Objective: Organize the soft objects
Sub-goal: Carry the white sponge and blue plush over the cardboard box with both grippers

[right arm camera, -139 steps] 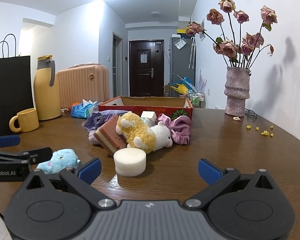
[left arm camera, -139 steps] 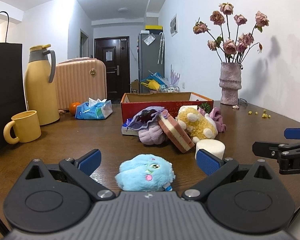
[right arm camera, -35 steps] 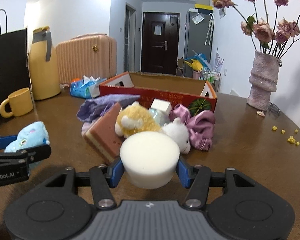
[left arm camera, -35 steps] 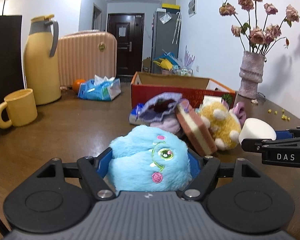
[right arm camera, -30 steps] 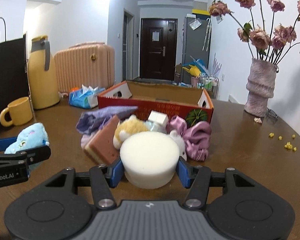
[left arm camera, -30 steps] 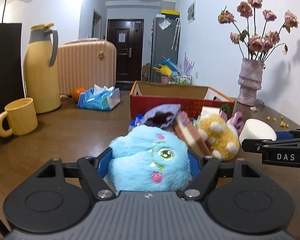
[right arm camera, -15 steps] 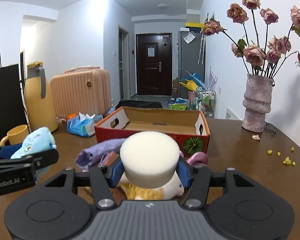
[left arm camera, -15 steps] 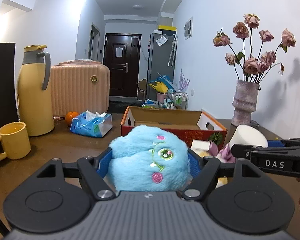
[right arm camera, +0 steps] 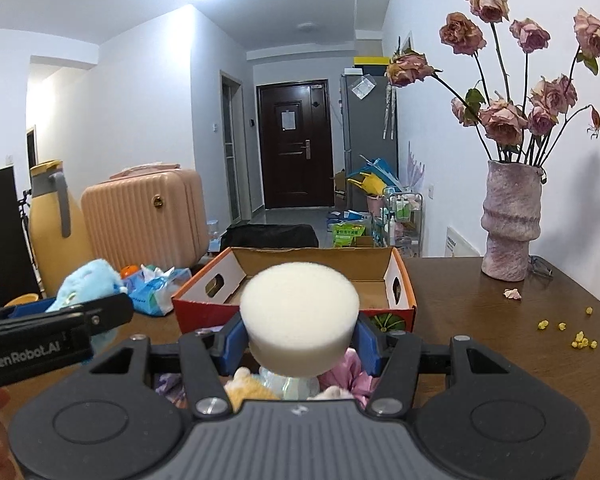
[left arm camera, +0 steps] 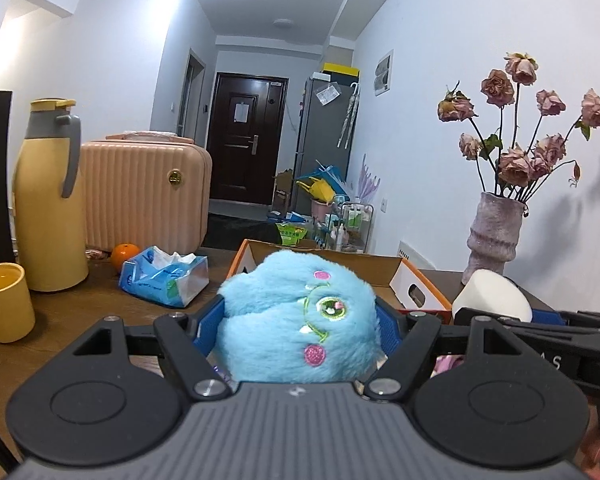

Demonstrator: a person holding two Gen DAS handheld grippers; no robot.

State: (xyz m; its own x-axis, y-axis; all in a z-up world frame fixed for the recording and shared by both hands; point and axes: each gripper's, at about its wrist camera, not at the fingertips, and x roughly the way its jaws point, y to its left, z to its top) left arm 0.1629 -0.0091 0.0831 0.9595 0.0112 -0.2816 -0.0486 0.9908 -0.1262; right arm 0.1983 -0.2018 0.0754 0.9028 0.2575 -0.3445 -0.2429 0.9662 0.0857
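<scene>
On the dark wooden worktop (right arm camera: 480,320), toward the far side: open cardboard box (right arm camera: 398,280), orange and red outside, brown inside, oval handle holes in its end walls. At the far left, ribbed peach suitcase (left arm camera: 140,196) standing upright, tall yellow thermos jug (left arm camera: 48,200) with grey handle beside it. Along the right wall, mottled pink vase (right arm camera: 510,224) of dried roses (right arm camera: 500,120). Yellow mug (left arm camera: 4,308) at the left edge, blue tissue pack (left arm camera: 164,276) and an orange (left arm camera: 125,254) nearby.

Raised above the worktop, just short of the box: left gripper (left arm camera: 300,320), blue-padded fingers (left arm camera: 208,322) pressed narrow against both sides of a fluffy blue plush toy (left arm camera: 296,320), embroidered green eye and pink cheek facing the camera. To its right, right gripper (right arm camera: 299,338), fingers (right arm camera: 232,338) closed onto a round white sponge (right arm camera: 299,312), flat top up, near wall of the box directly behind it. Both held items lifted clear of the surface, side by side.

Below the sponge, partly hidden by the gripper body: heap of soft things, yellow plush (right arm camera: 248,388), pink fabric (right arm camera: 348,372), a scrap of purple cloth (right arm camera: 168,384). Scattered yellow crumbs (right arm camera: 580,338) and one fallen petal (right arm camera: 512,293) on the right part of the worktop.
</scene>
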